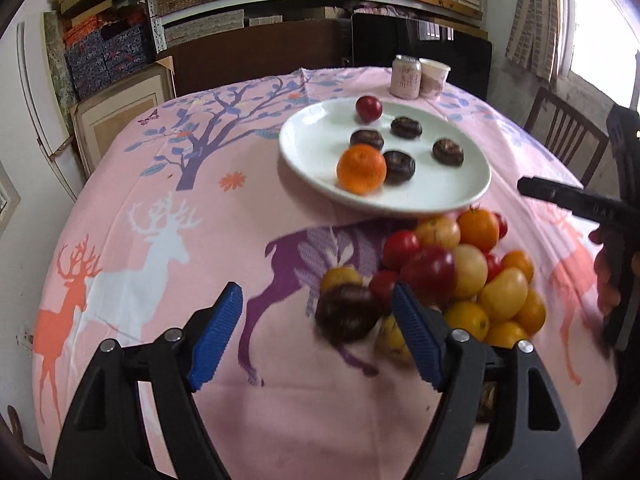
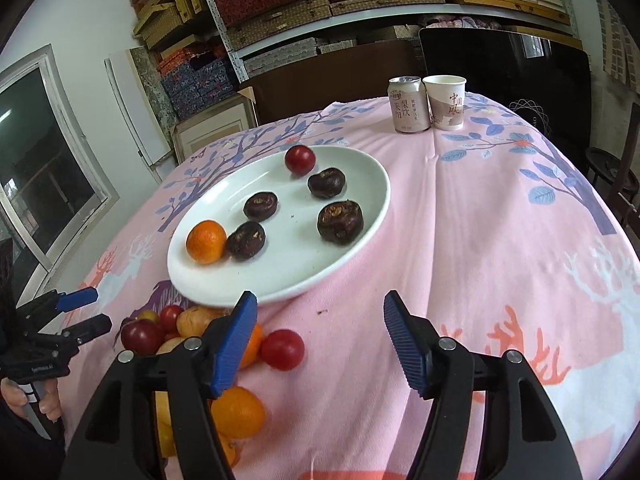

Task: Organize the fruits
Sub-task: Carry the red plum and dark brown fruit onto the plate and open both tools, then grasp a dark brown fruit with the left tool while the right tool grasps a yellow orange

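Note:
A white plate (image 1: 312, 148) (image 2: 360, 240) on the pink tablecloth holds an orange (image 1: 361, 168) (image 2: 206, 241), a red fruit (image 1: 369, 108) (image 2: 299, 159) and several dark brown water chestnuts (image 1: 447, 151) (image 2: 340, 221). A pile of red, yellow and orange fruits (image 1: 468, 268) (image 2: 192, 324) lies in front of the plate, with a dark chestnut (image 1: 347, 316) at its near left. My left gripper (image 1: 318, 338) is open and empty, the chestnut just ahead between its jaws. My right gripper (image 2: 320, 344) is open and empty, right of the pile, near a loose red fruit (image 2: 282, 349).
A pink drink can (image 1: 405, 77) (image 2: 409, 105) and a paper cup (image 1: 434, 77) (image 2: 446, 102) stand at the far table edge. Shelves of boxes fill the back wall. A wooden chair (image 1: 564, 136) stands at the right. The other gripper shows at each view's side.

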Available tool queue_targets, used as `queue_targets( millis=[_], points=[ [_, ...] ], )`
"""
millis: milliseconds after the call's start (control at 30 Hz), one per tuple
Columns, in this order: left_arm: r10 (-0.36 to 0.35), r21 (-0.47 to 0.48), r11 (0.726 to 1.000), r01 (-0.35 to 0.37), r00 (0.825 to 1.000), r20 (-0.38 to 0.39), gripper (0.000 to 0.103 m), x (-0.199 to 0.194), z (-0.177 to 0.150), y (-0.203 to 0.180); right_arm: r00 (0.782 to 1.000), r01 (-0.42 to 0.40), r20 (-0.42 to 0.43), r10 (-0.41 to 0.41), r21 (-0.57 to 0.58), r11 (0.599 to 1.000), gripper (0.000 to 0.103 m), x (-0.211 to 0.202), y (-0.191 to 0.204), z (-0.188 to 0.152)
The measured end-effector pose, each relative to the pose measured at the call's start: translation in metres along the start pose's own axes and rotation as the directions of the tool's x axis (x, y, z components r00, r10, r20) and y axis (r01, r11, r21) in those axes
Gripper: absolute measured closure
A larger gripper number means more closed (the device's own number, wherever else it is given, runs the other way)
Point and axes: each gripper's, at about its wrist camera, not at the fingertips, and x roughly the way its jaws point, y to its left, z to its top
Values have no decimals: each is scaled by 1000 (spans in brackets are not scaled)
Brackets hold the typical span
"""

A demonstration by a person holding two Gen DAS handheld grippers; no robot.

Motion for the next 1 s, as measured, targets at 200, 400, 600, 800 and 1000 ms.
queue_targets(
  millis=[200, 400, 600, 800, 1000],
  points=[
    [-2, 10, 1000, 3, 998, -65, 52, 15, -21, 6, 1000, 22, -2, -22, 17, 1000, 37, -3, -4, -10],
    [-133, -94, 988, 127, 989, -66, 57, 27, -10, 14, 999, 43, -16, -43, 24, 999, 37, 1, -9, -12],
    [-127, -129, 985, 119, 991, -53, 56, 38, -3, 11, 999, 35, -26, -35, 19, 999, 37, 3, -9, -12],
    [-107, -92, 990, 105, 994, -17, 64, 33, -6, 4, 999, 32, -23, -31, 19, 999, 37, 3, -10, -12],
    [-110, -112, 987, 111, 994, 17, 64, 26, -9, 7, 999, 25, -20, -25, 18, 1000, 37, 3, -10, -12]
  ],
)
